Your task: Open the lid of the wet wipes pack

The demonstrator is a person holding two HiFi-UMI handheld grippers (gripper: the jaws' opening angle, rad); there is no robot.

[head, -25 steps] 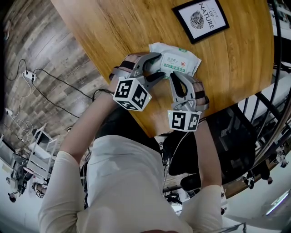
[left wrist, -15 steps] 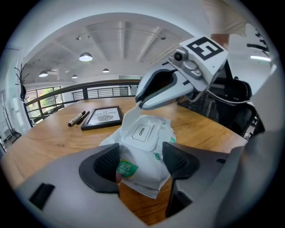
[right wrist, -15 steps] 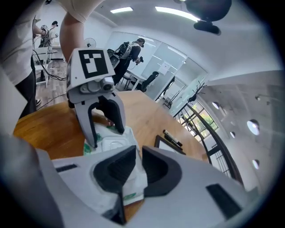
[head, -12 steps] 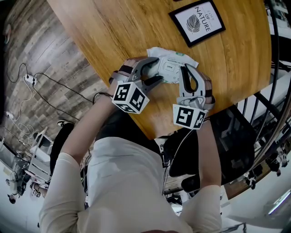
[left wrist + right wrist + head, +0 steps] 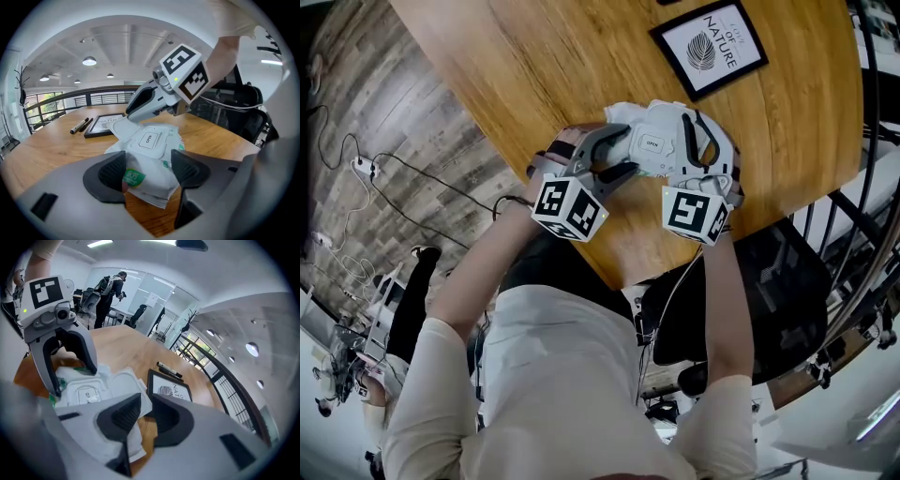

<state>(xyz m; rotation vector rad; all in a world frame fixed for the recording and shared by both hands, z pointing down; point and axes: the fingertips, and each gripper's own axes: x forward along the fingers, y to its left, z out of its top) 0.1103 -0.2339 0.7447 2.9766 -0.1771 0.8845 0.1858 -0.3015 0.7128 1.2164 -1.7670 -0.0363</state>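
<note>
At the upper centre of the head view, the wet wipes pack (image 5: 649, 150) lies on the table (image 5: 534, 75), its near end clamped in the left gripper (image 5: 147, 171), while the right gripper (image 5: 145, 411), nearer to the lid (image 5: 123, 380), pinches that raised flap at the pack's far side.

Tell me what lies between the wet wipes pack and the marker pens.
A black-framed leaf print lies flat between the white wet wipes pack and the black marker pens, seen in the right gripper view.
</note>
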